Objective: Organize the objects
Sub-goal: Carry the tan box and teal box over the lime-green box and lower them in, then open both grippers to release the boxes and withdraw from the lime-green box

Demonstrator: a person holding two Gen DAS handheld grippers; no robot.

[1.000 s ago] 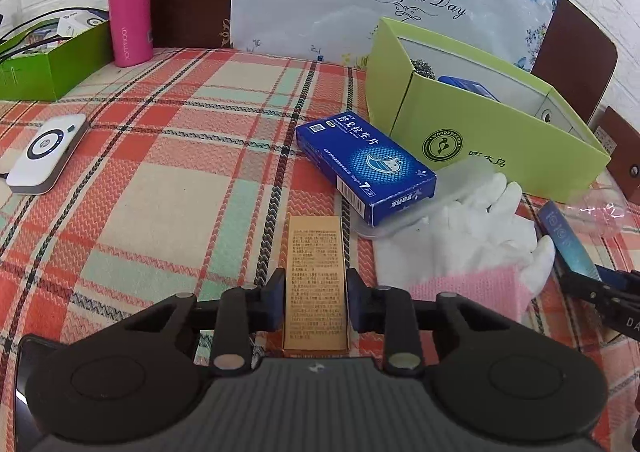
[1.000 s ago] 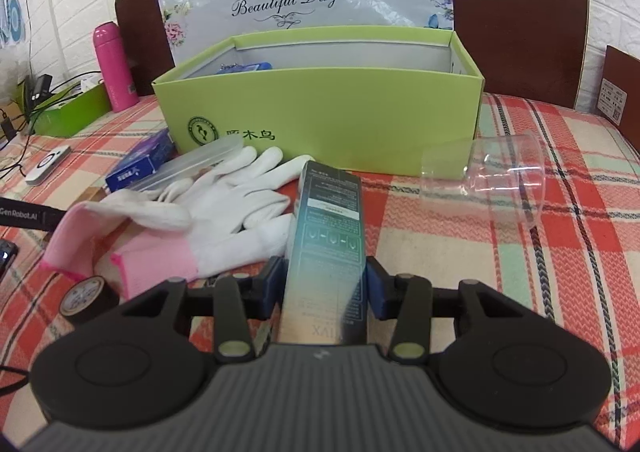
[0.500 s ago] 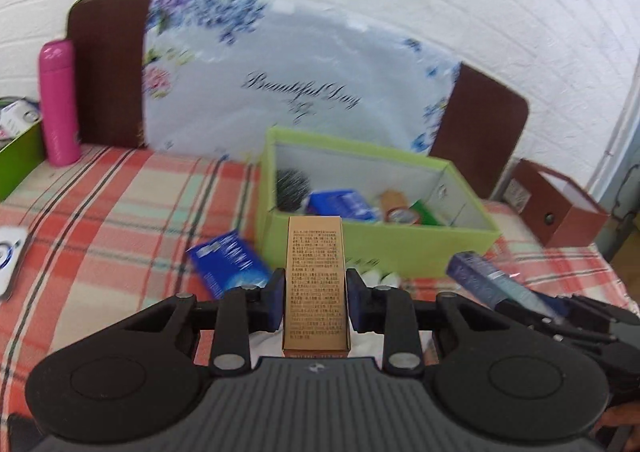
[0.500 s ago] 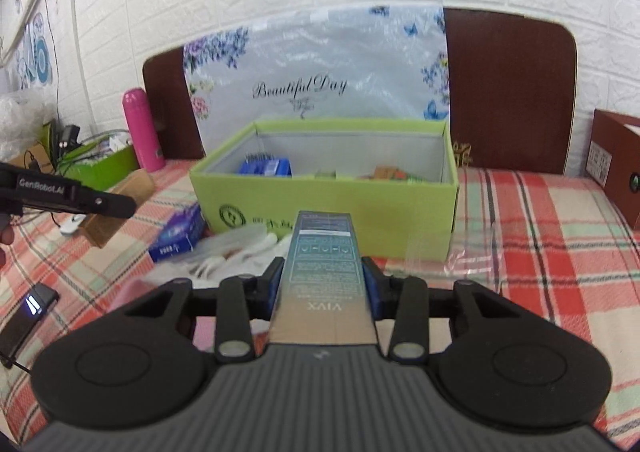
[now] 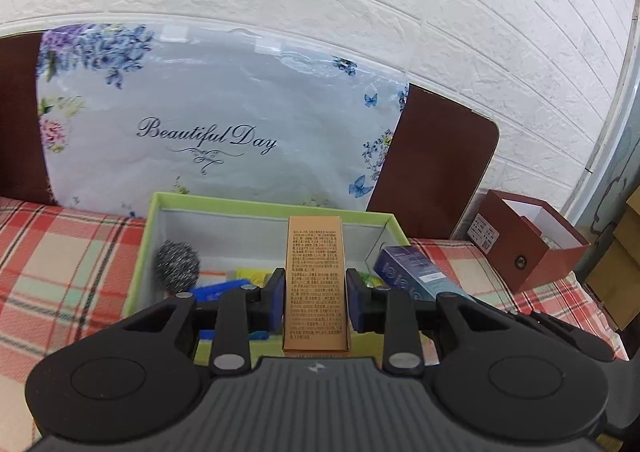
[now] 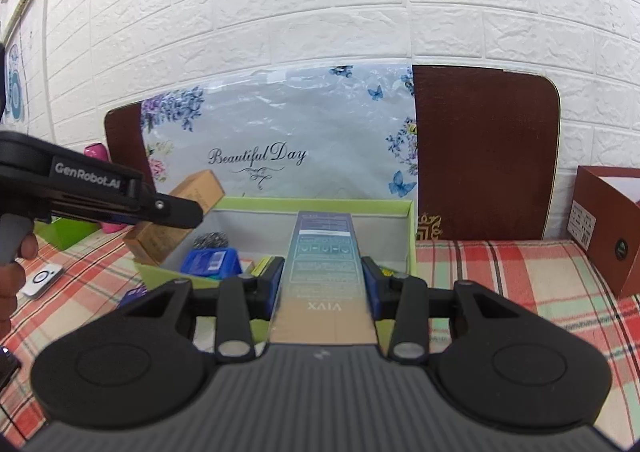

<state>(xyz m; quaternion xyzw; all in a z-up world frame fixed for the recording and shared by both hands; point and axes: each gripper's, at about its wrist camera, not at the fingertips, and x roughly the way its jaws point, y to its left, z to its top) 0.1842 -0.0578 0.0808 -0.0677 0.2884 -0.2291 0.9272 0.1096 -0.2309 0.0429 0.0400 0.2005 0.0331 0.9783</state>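
left gripper (image 5: 315, 298) clamps gold carton (image 5: 315, 272) above green box (image 5: 264, 211) | right gripper (image 6: 323, 286) clamps teal-blue carton (image 6: 324, 264) there | box already holds steel scourer (image 5: 177, 263), probably blue packs | both cartons unreleased

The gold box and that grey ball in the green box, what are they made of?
The gold box, held in the left gripper, looks like printed cardboard with a satin metallic finish: flat faces, crisp folded edges, fine text. The grey ball in the green box seems to be a steel-wire scourer: tangled, glinting strands, though blur leaves it open.

Bright, even indoor light, soft shadows; strong fisheye bending, dark vignetted corners.
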